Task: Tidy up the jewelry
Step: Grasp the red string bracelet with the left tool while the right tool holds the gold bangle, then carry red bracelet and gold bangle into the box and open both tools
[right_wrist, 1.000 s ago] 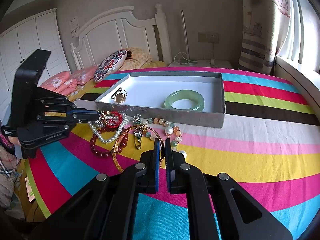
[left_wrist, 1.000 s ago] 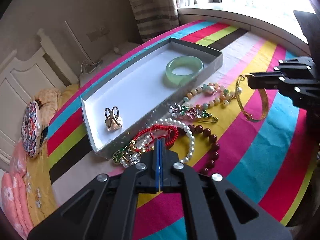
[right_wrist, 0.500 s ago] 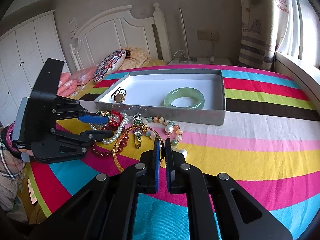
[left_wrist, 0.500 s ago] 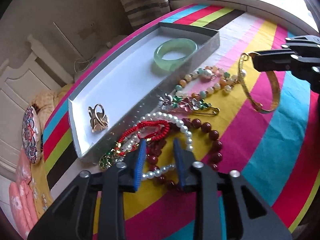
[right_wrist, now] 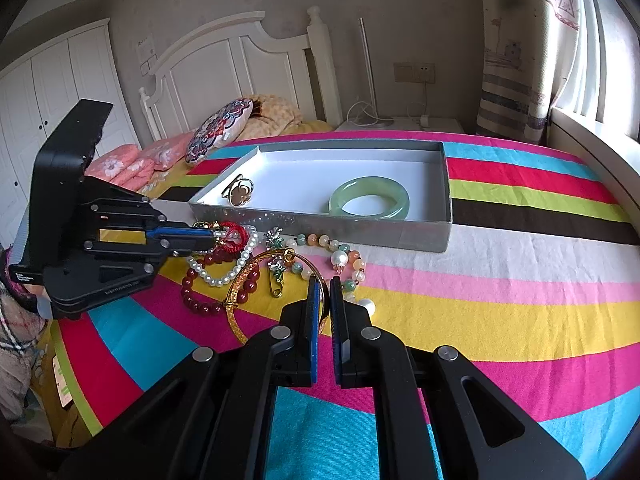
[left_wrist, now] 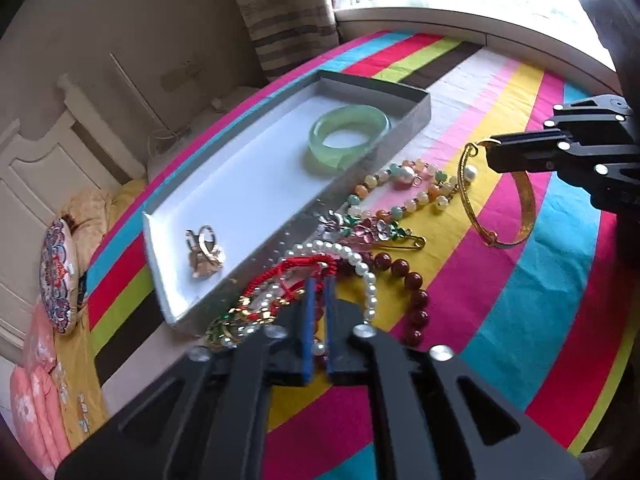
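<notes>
A heap of jewelry lies on the striped cloth in front of a grey tray [left_wrist: 248, 184] [right_wrist: 304, 184]. The tray holds a green jade bangle [left_wrist: 348, 136] [right_wrist: 368, 202] and a gold ring piece [left_wrist: 202, 252] [right_wrist: 240, 194]. My left gripper [left_wrist: 318, 282] [right_wrist: 210, 238] points down into the heap. Its jaws are closing, and its tips pinch the red cord bracelet [left_wrist: 280, 270] [right_wrist: 236, 236]. My right gripper [right_wrist: 325, 280] [left_wrist: 490, 152] is shut on the rim of a gold bangle [left_wrist: 524, 216] [right_wrist: 236, 304], which stands tilted on the cloth.
Around the red cord lie a pearl string [left_wrist: 368, 280], dark red beads [left_wrist: 412, 280], a mixed bead bracelet [left_wrist: 400, 188] and a flower pin [left_wrist: 368, 228]. A bed with pillows [right_wrist: 216, 128] lies beyond the left table edge. A window sill [left_wrist: 440, 20] runs along the far side.
The left jaws went from shut to wide apart, then narrowed onto the red cord as the gripper dipped into the heap. The right gripper and the gold bangle stayed put.
</notes>
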